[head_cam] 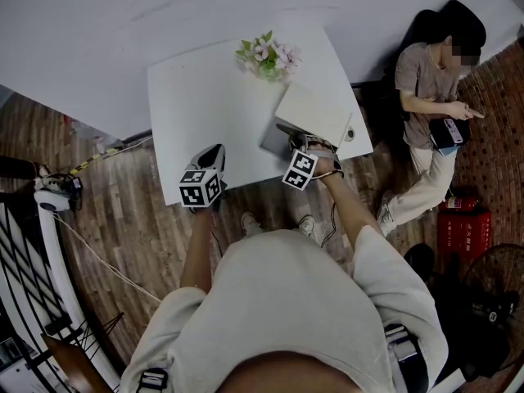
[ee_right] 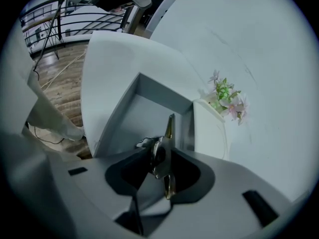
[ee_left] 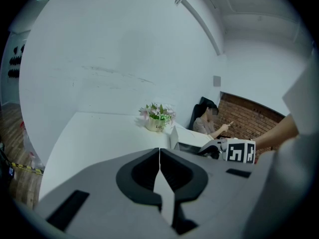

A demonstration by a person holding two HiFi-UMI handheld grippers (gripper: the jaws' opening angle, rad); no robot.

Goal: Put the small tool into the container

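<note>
An open grey box (head_cam: pixel 277 140) with its white lid (head_cam: pixel 315 113) folded back stands on the white table (head_cam: pixel 205 105) near the front right edge. My right gripper (head_cam: pixel 306 146) hangs over it. In the right gripper view a small shiny metal tool (ee_right: pixel 165 153) stands upright between the jaws, above the box's floor (ee_right: pixel 142 116). It leans on the right jaw and a gap shows on its left, so the right gripper (ee_right: pixel 157 156) is open. My left gripper (head_cam: pixel 214 154) hovers at the table's front edge; its jaws (ee_left: pixel 159 151) meet with nothing between them.
A pot of pink flowers (head_cam: pixel 267 56) sits at the back of the table, beyond the box. A seated person (head_cam: pixel 434 97) is to the right of the table, with a red case (head_cam: pixel 463 229) and a fan (head_cam: pixel 495 289) on the floor nearby.
</note>
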